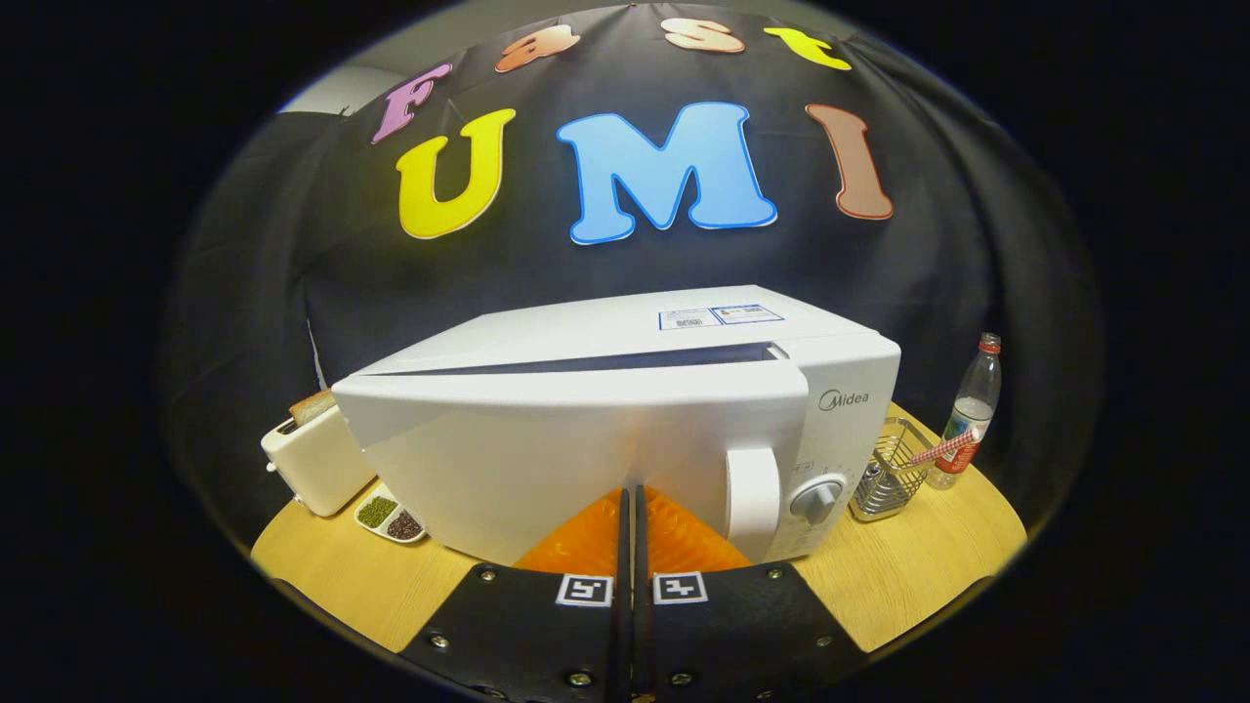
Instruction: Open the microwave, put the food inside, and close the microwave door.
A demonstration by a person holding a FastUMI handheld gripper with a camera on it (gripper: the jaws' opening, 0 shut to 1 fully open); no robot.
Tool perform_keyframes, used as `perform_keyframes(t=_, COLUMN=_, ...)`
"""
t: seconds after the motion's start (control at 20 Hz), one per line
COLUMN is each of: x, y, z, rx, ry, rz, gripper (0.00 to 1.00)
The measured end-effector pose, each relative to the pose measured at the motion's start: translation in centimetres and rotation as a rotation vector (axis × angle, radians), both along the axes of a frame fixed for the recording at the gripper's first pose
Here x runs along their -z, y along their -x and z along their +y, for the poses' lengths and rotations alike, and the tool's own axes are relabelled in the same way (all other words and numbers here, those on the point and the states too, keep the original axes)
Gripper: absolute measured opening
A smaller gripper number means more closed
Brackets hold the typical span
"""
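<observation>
Light wooden bench [908,576] carrying several containers. A small white divided dish [391,517], near the left edge, holds green grains in one compartment and dark reddish ones in the other; it lies between a cream toaster [314,464], with a slice of bread [311,405] standing in its slot, and the microwave. Toward the right edge, a wire mesh basket [884,483] contains a red-and-white striped stick [945,449] leaning out over its rim; just beside it stands a clear plastic bottle [969,415] with a red cap. The white box-shaped microwave [625,420] occupies the bench's middle; its door is slightly ajar, a dark gap showing along the top, with a white handle [752,500] and round dial [815,498] at its right. The gripper [632,500] has its fingers pressed together, their tips touching or nearly touching the door front, left of the handle.
</observation>
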State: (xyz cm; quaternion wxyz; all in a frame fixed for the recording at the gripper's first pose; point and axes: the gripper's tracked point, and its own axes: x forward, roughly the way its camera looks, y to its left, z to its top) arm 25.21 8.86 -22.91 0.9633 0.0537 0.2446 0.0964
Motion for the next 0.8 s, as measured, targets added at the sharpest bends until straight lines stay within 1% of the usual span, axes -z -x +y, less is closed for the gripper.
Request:
perform_keyframes(t=0.15, x=0.4, y=-0.8, z=-0.5, rx=0.025, ry=0.004, rz=0.002, gripper=0.01)
perform_keyframes(t=0.25, x=0.5, y=-1.0, z=-0.5, rx=0.032, ry=-0.003, rz=0.004, gripper=0.01)
perform_keyframes(t=0.35, x=0.2, y=-1.2, z=-0.6, rx=0.036, ry=0.016, rz=-0.011, gripper=0.01)
perform_keyframes(t=0.45, x=0.5, y=-2.0, z=-0.7, rx=0.046, ry=0.003, rz=-0.002, gripper=0.01)
perform_keyframes(t=0.55, x=0.6, y=-1.7, z=-0.4, rx=0.065, ry=-0.023, rz=0.021, gripper=0.01)
perform_keyframes(t=0.65, x=0.2, y=-1.3, z=-0.1, rx=0.049, ry=-0.013, rz=0.022, gripper=0.02)
perform_keyframes(t=0.8, x=-1.8, y=-0.1, z=-0.1, rx=0.049, ry=0.001, rz=-0.021, gripper=0.02)
